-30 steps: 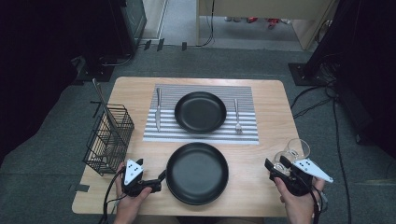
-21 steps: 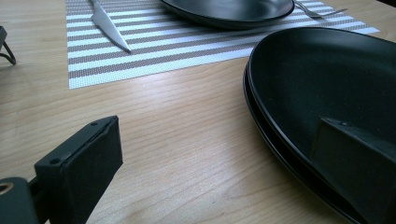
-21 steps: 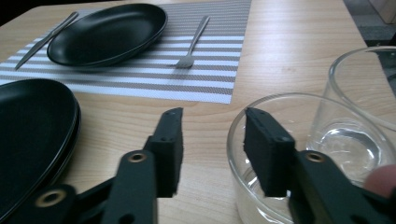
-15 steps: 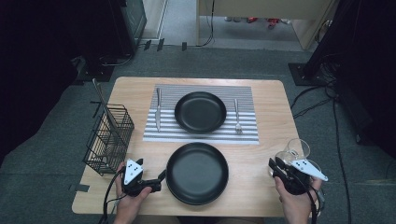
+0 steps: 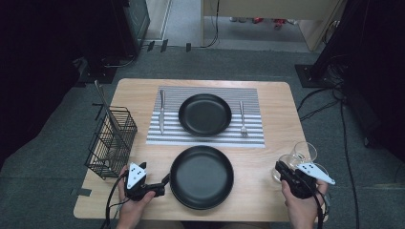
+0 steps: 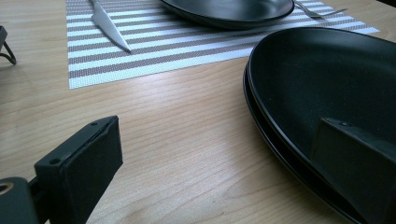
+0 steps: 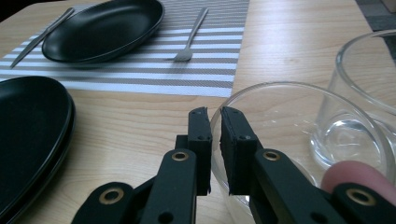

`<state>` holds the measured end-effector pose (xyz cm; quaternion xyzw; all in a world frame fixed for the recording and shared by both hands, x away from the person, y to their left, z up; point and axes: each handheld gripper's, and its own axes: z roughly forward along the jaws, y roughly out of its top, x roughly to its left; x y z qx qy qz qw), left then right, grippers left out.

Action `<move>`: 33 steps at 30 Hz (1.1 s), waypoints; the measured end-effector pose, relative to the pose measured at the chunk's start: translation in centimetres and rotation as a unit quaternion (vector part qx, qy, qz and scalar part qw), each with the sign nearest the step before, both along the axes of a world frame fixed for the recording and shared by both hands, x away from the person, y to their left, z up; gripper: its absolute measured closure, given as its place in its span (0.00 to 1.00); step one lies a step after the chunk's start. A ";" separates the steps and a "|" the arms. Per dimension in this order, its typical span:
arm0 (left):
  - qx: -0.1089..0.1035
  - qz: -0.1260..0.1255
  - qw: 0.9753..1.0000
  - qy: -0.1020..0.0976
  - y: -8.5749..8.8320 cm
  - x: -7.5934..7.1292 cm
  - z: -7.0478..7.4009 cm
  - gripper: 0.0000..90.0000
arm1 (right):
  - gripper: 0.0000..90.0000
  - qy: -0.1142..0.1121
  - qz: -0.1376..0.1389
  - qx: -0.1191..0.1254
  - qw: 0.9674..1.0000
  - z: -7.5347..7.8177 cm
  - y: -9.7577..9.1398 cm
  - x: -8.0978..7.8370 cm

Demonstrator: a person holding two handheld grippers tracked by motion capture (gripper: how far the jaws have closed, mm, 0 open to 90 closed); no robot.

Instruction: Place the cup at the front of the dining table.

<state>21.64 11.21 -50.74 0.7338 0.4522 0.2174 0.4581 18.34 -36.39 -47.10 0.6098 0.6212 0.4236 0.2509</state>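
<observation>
The right tool (image 7: pixel 215 114) has just been closing and pinches the rim of a glass bowl (image 7: pixel 280 107) near the worktop's right edge. The left tool (image 6: pixel 224 154) stands spread, one jaw over the near black plate (image 6: pixel 327 79).

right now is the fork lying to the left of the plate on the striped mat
No, the fork lies to the right of the plate on the striped mat; the knife is at its left.

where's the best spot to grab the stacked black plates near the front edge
By the left rim of the stacked black plates, coming in level from the left: the rim is raised and thin, and the open left hand-held gripper already has one jaw over it.
</observation>
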 end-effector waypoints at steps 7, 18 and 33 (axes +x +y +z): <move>0.001 0.000 1.000 0.000 0.0 0.0 0.0 0.02 | 0.93 0.000 0.018 0.001 1.000 0.0 0.6 0.1; 0.001 0.000 1.000 -0.001 0.0 0.0 0.0 0.02 | 0.94 -0.007 0.053 0.004 0.999 0.0 2.0 0.3; 0.001 0.000 1.000 -0.001 0.0 0.0 0.0 0.02 | 0.95 -0.019 0.087 0.010 0.996 0.0 4.0 0.5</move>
